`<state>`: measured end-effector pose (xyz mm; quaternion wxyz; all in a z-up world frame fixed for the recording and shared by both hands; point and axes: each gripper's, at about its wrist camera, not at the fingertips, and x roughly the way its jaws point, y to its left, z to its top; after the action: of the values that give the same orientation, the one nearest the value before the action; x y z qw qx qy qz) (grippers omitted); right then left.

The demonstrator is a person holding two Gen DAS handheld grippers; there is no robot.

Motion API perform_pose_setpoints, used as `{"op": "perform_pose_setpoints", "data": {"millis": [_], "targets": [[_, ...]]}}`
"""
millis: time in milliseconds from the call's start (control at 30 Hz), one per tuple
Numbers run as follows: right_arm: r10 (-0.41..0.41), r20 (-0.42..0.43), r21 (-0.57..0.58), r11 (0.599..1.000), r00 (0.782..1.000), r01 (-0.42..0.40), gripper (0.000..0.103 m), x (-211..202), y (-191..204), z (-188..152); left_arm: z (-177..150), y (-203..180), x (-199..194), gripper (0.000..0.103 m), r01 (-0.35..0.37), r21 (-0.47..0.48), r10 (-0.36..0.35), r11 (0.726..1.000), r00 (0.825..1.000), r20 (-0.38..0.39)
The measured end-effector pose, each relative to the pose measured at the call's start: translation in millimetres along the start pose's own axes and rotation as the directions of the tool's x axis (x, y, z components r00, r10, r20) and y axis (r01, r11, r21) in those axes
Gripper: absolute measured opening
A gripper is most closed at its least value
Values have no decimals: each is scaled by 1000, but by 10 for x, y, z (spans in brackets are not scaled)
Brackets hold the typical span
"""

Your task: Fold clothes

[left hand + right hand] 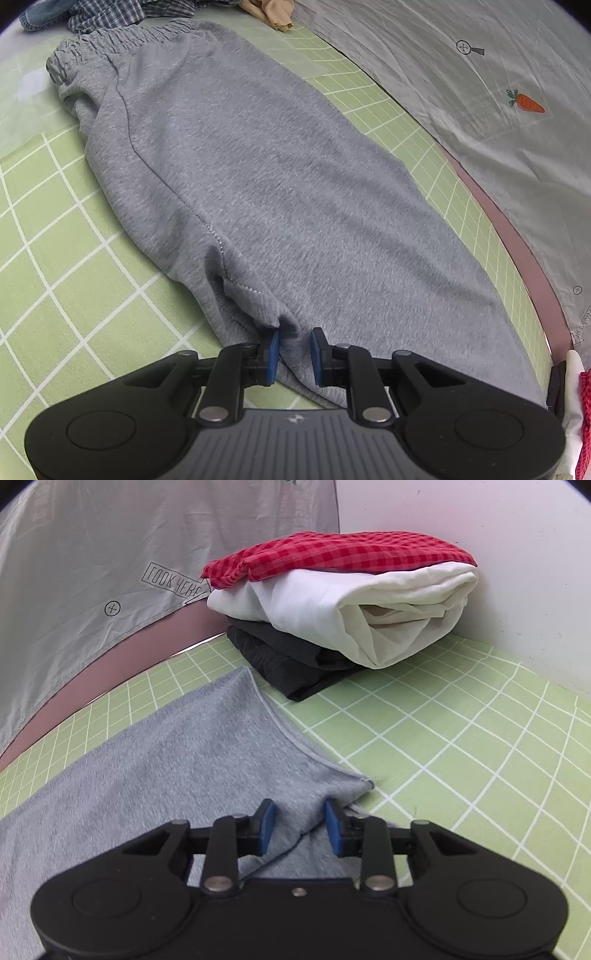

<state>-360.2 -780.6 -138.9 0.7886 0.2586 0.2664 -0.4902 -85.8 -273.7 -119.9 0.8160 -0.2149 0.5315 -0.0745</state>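
Left wrist view: the grey sweatpants (236, 177) are lying lengthwise on the green checked sheet (55, 236), elastic waistband at the far end, near a heap of blue plaid and denim clothes (107, 14) and a tan garment (273, 11). The left hand-held gripper (293, 354) is sitting at the near end of the pants with its jaws parted and a bunched fold of grey cloth lying between the blue pads (274, 354); whether they are pinching it cannot be told. A grey quilt with a carrot print (524, 103) is running along the right.

Right wrist view: the right hand-held gripper (300, 827) is also standing partly open, a ridge of the sweatpants' hem corner (221, 746) rising between its pads. Beyond, a folded stack is resting on the sheet against the wall: a red checked cloth (340, 554) on a white garment (351, 605) on a dark one (280, 657).
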Motion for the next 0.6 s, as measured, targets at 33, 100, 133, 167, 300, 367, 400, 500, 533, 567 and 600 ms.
{"op": "perform_pose_setpoints", "data": {"millis": [33,100,133,167,300,367,400,500,533,567,600], "targets": [[3,3,-8,1000,1000,-3,10,5,-5,10,2,-5,3,9,-1,11,1,1000,1000,0],[12,12,-33,999,1000,-12,1,-10,0,35,3,-18,-24,1,-3,41,3,999,1000,11],[15,21,-48,999,1000,-14,1,-28,7,48,3,-24,-41,1,-5,56,4,998,1000,17],[18,35,-63,998,999,-16,0,-58,14,64,8,-25,-61,1,-6,63,4,998,1000,24],[24,113,-89,996,993,-14,0,-273,16,179,72,-10,-170,1,5,58,-8,998,999,47],[37,143,-81,996,989,-25,0,-407,-4,253,117,-21,-250,1,13,65,-17,998,998,61],[40,156,-79,997,987,-28,0,-479,-12,276,134,-33,-298,1,13,75,-18,997,997,72],[27,175,-90,996,984,-11,0,-624,-49,266,160,-38,-422,1,18,87,-26,996,995,92],[17,174,-96,995,985,0,0,-647,-70,238,155,-26,-442,1,19,83,-27,996,995,92],[4,164,-101,995,987,12,0,-637,-91,194,138,-9,-435,1,14,84,-22,996,996,87],[-6,141,-102,995,990,21,0,-596,-115,141,112,12,-411,1,5,88,-12,996,997,78]]}}
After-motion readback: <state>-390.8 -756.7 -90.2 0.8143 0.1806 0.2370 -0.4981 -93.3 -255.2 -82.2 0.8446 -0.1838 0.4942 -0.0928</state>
